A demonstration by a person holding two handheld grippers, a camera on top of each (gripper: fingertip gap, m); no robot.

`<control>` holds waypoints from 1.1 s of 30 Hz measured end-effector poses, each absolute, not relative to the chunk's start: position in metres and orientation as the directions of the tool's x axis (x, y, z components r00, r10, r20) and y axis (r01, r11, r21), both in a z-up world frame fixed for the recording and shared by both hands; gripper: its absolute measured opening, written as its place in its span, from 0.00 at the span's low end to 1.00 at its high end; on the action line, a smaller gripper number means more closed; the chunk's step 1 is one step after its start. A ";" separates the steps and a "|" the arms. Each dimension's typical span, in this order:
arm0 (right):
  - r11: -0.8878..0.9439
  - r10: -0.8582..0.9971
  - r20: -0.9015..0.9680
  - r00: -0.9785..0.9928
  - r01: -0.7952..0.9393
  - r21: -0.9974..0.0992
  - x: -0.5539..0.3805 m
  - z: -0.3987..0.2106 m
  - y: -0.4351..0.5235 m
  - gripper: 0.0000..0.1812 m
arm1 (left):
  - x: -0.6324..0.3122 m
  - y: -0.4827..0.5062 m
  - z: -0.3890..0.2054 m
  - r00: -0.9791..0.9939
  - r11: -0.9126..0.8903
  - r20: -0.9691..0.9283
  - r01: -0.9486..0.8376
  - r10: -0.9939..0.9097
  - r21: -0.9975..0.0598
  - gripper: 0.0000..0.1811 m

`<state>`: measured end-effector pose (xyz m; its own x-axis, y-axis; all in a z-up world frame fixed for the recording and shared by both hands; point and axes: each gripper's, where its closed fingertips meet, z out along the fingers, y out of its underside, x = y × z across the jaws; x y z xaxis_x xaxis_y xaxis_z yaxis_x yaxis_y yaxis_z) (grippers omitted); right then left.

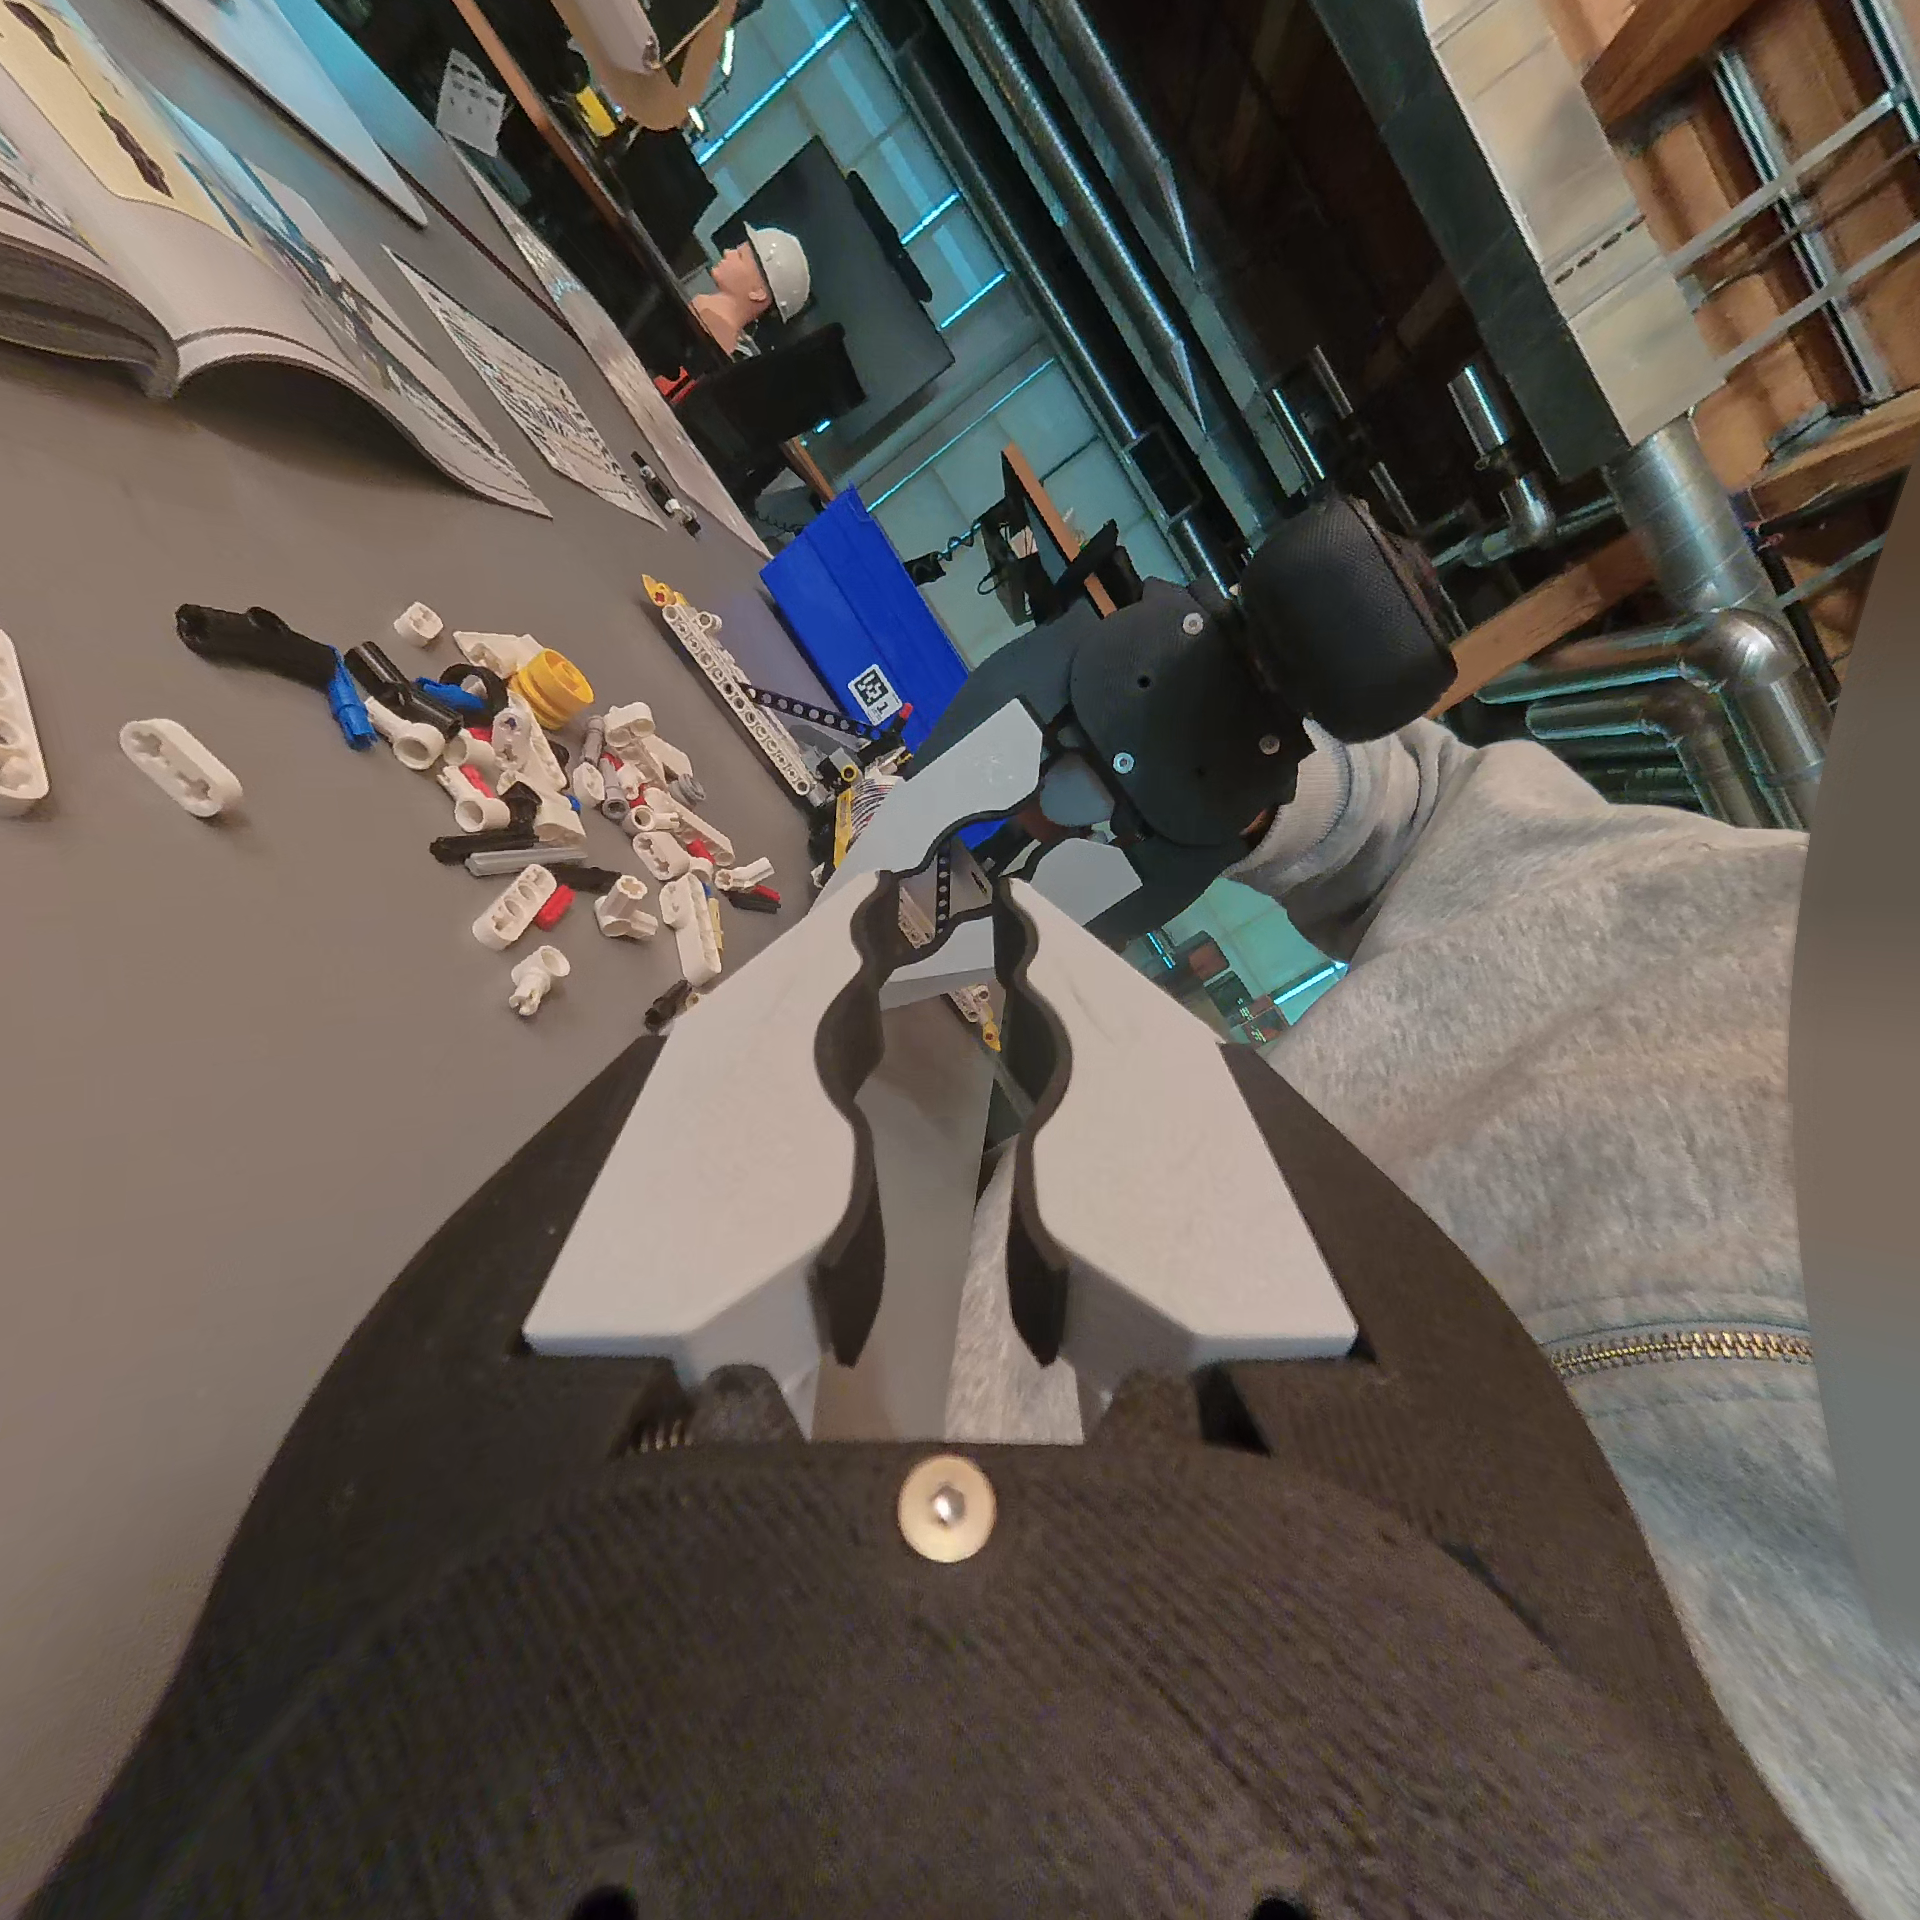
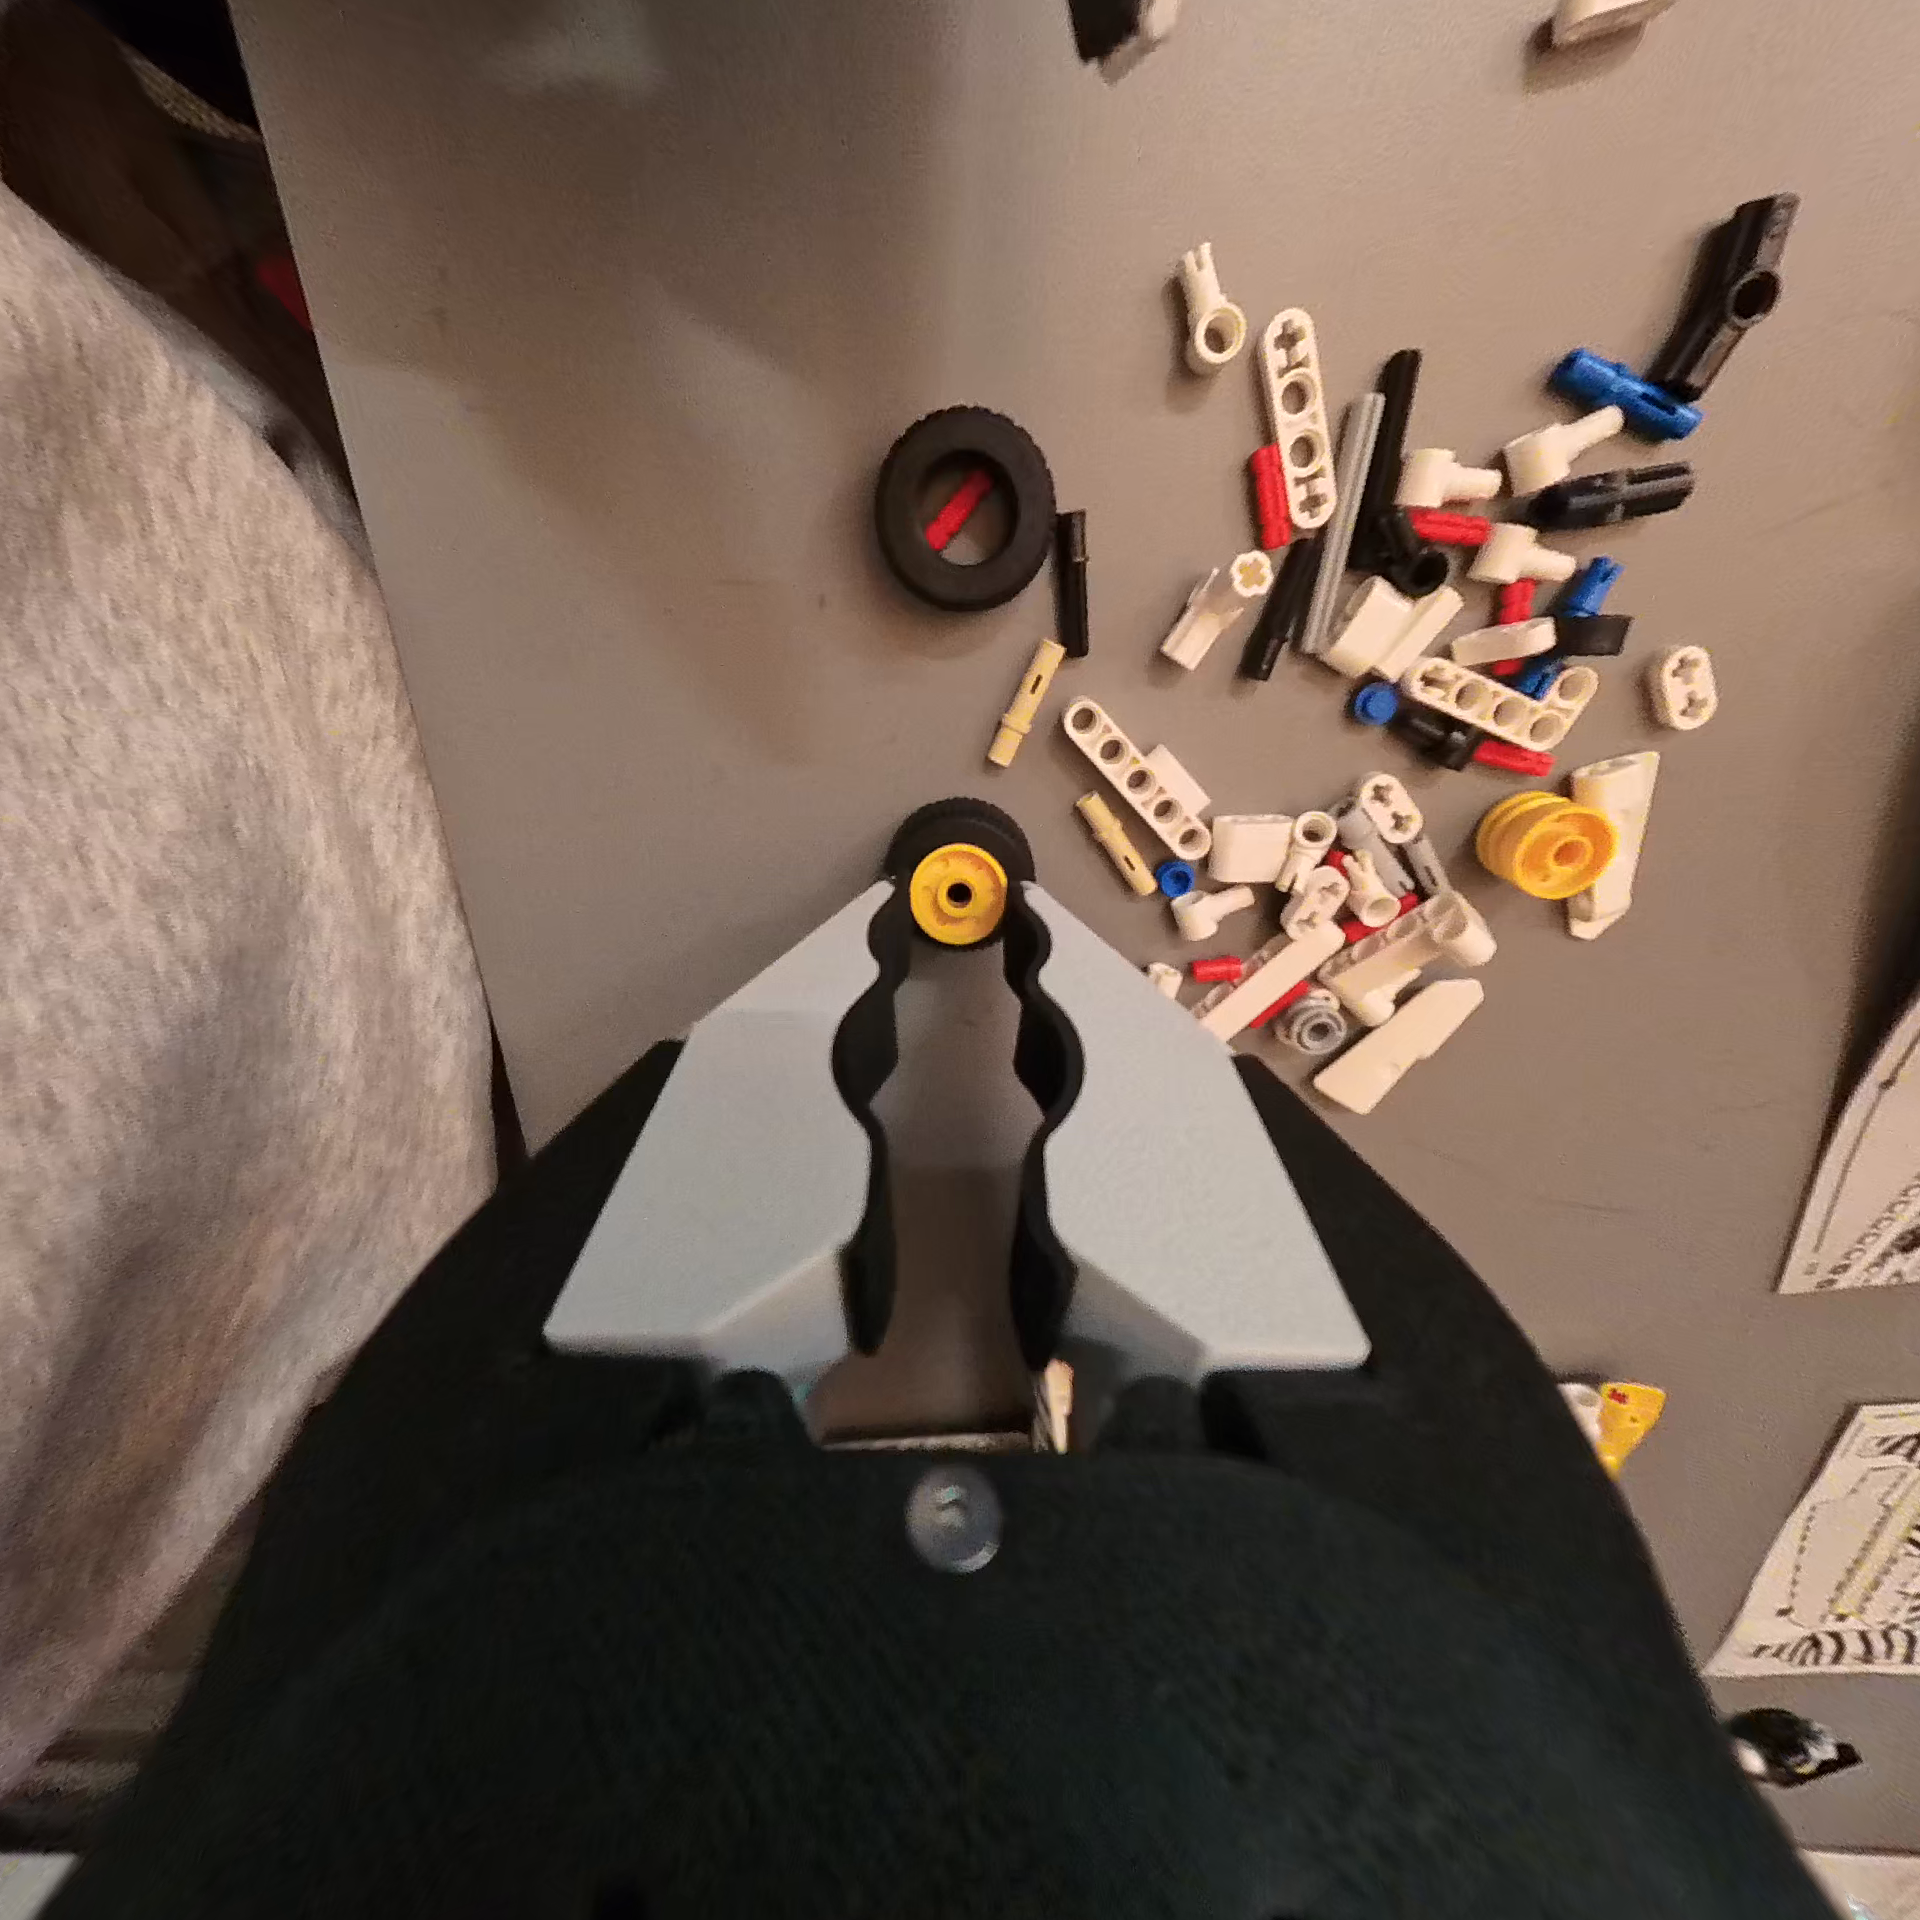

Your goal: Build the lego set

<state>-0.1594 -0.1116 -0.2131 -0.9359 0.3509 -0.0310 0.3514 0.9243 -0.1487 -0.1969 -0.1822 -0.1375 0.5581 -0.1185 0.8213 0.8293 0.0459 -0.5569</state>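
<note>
My right gripper (image 2: 957, 914) is shut on a small yellow wheel with a black tyre (image 2: 957, 891), held at the fingertips just above the grey table (image 2: 623, 416). My left gripper (image 1: 941, 902) is closed on the lego assembly (image 1: 748, 696), a long white beam frame with a dark blue beam (image 1: 943, 883) showing between the tips. The right gripper's dark housing (image 1: 1174, 727) sits just beyond the left fingertips. A loose black tyre with a red pin inside (image 2: 964, 506) lies ahead of the right gripper. A pile of small parts (image 2: 1403, 665) holds a yellow hub (image 2: 1546, 850).
An open instruction book (image 1: 208, 312) and printed sheets (image 2: 1860, 1195) lie on the table. The parts pile also shows in the left wrist view (image 1: 582, 790). A person's grey sleeve (image 1: 1507, 987) is to the right. A blue bin (image 1: 852, 603) stands past the table edge. The tips of one gripper are about 11 cm away from the tips of the other.
</note>
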 end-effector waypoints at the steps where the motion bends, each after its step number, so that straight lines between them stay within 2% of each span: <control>1: 0.928 0.343 -0.034 -0.939 0.344 -0.146 -0.159 -0.213 -0.112 0.09 | -0.197 -0.182 -0.138 0.557 0.044 0.822 0.830 -0.119 -0.556 0.08; 11: 0.935 0.314 -0.063 -0.947 0.320 -0.151 -0.160 -0.214 -0.112 0.09 | -0.196 -0.183 -0.137 0.551 0.038 0.824 0.833 -0.133 -0.552 0.08; 18: 0.896 0.404 -0.073 -0.912 0.411 -0.171 -0.141 -0.209 -0.108 0.09 | -0.191 -0.180 -0.135 0.585 0.021 0.798 0.808 -0.142 -0.589 0.10; 24: 0.890 0.446 0.043 -0.894 0.439 -0.123 -0.108 -0.211 -0.090 0.09 | -0.172 -0.166 -0.137 0.623 -0.058 0.765 0.768 -0.162 -0.638 0.12; 28: 0.842 0.515 0.072 -0.854 0.489 -0.225 -0.107 -0.211 -0.088 0.10 | -0.150 -0.153 -0.137 0.659 -0.132 0.728 0.718 -0.188 -0.683 0.13; 31: 0.785 0.565 -0.006 -0.825 0.539 -0.307 -0.099 -0.212 -0.093 0.23 | -0.135 -0.143 -0.137 0.682 -0.172 0.702 0.681 -0.206 -0.712 0.14; 33: 0.747 0.585 -0.021 -0.811 0.549 -0.375 -0.098 -0.210 -0.095 0.24 | -0.126 -0.136 -0.139 0.697 -0.200 0.687 0.657 -0.207 -0.727 0.14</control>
